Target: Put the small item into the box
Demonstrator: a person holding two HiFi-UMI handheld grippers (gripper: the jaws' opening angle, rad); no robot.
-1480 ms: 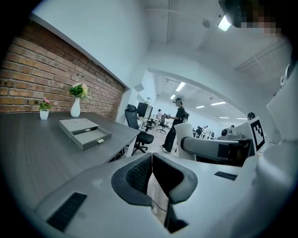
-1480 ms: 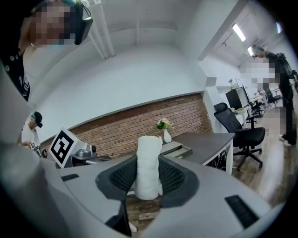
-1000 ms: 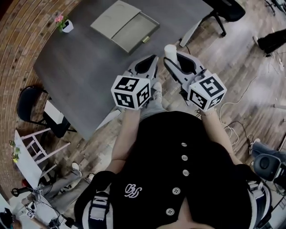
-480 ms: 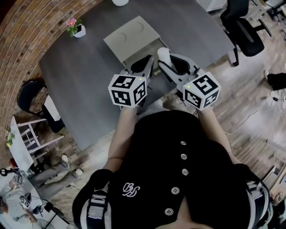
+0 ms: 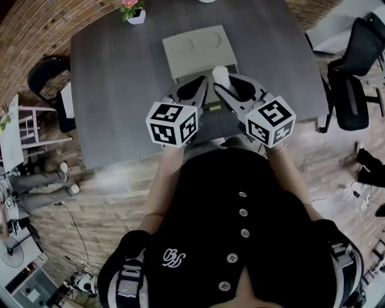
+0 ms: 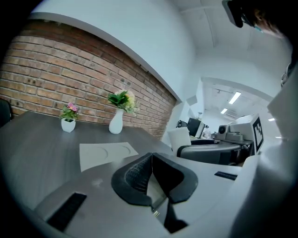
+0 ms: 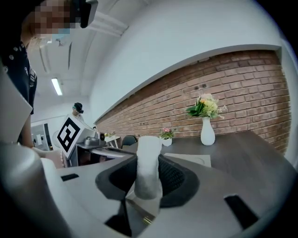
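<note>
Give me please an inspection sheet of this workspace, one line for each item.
Surface: dark grey table.
Job's things: grey box, lid laid open flat; small white cylinder held near it.
Clutter: flower pot and white vase at the far edge.
Grippers: left hand-held gripper shut, empty; right hand-held gripper shut on the small white cylinder.
Cables: thin cable on the floor; none on the table.
Surroundings: brick wall, black office chair.

Left gripper (image 6: 151, 160): jaws pressed together, empty.
Beyond them a flat beige box (image 6: 104, 152) lies on the grey table (image 6: 37, 144); a pink-flower pot (image 6: 68, 124) and white vase (image 6: 116, 123) stand farther back.
</note>
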